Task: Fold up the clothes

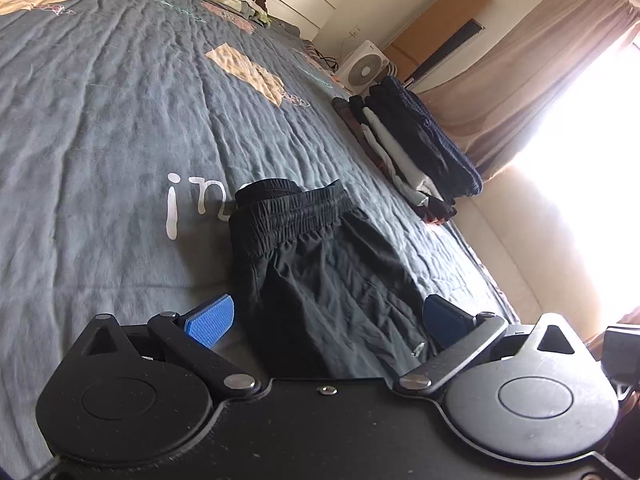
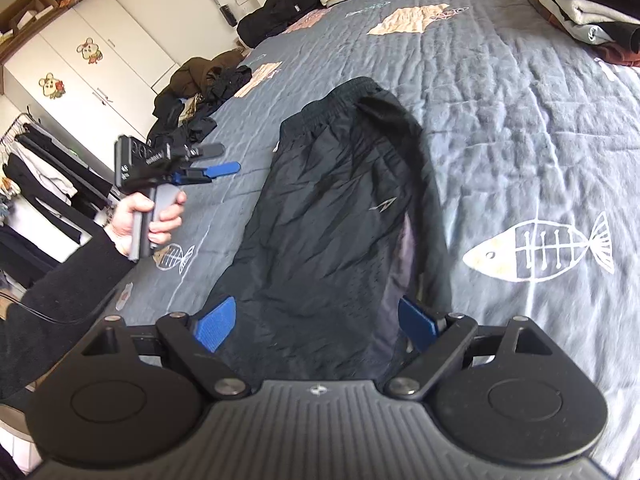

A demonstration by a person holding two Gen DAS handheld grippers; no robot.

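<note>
Black track pants [image 2: 336, 208] lie lengthwise in the middle of the right wrist view, on a grey quilted bedspread [image 2: 520, 128], elastic waistband toward the top of the frame. A small silver angular logo [image 2: 383, 205] sits on the fabric right of centre; it carries no letters that can be read. White lettering [image 1: 192, 208] on the bedspread in the left wrist view reads "in", the rest hidden under the waistband. A white fish-skeleton print [image 2: 544, 250] lies at right in the right wrist view.

The right gripper [image 2: 316, 322] hangs over the lower end of the pants with its blue pads spread wide, nothing pinched between them. The left gripper [image 1: 328, 320] likewise stands wide apart above the pants, holding nothing; in the right wrist view it appears at left [image 2: 224, 158], carried by a hand [image 2: 148, 220] in a black sleeve.

A stack of folded clothes [image 1: 420, 148] rests at the right edge of the bed. A white fan [image 1: 364, 68] stands beyond it; its label is too small to read.
</note>
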